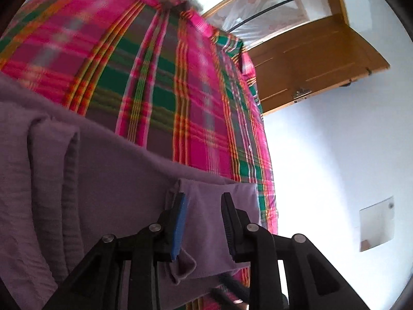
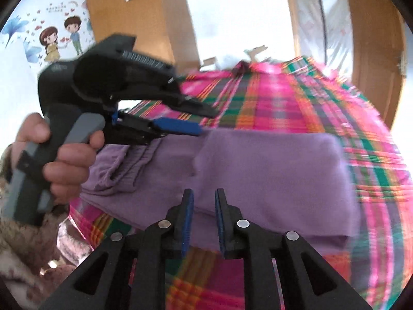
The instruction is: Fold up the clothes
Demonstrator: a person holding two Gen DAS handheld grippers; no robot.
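on the plaid bedsheet (image 2: 296,103) i see folded purple trousers (image 2: 258,165); my left gripper (image 1: 204,222) and right gripper (image 2: 204,219) hover over them, fingers apart, gripping nothing.

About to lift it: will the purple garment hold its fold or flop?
Likely floppy: the purple garment is soft knit, creased and bunched at its waistband. It probably sags either side of the tongs, so its layers may slip apart. It looks light; the plaid sheet may drag it.
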